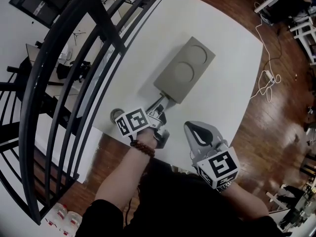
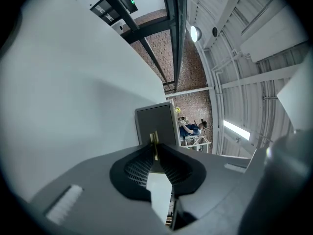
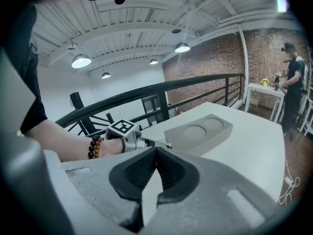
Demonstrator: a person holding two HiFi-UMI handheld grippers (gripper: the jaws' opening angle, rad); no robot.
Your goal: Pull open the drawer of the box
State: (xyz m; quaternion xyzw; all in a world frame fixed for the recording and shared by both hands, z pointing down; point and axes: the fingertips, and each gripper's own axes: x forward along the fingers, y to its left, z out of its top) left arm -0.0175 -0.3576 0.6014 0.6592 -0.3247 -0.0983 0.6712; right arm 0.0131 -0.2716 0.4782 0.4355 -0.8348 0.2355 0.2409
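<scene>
The box (image 1: 185, 69) sits on the white table (image 1: 222, 58) with its long axis running straight away from the person. The two round dips are on top, and the short end with the drawer front (image 2: 156, 124) faces back toward them.

There's a thin brassy pull tab (image 2: 154, 140) sticking out of that end. The left gripper (image 1: 161, 104) is lined up right on the box's long axis, jaws pinched together on the tab. So I'd guess the pull just goes straight back toward the body along that same line, no twisting needed.

The right gripper (image 1: 197, 131) hangs off to the right near the table's front edge. It's clear of the box, jaws closed with nothing between them. The left is obviously the nearer one, and nothing is bracing the box, so it might slide along instead of the drawer coming out.

Hard to tell:
- From the head view, the left gripper's fingers cover the tab completely.
- I can't say whether the drawer is already out a crack. In the left gripper view the front looks about flush.
- How deep the tab sits between the pads isn't clear either.
</scene>
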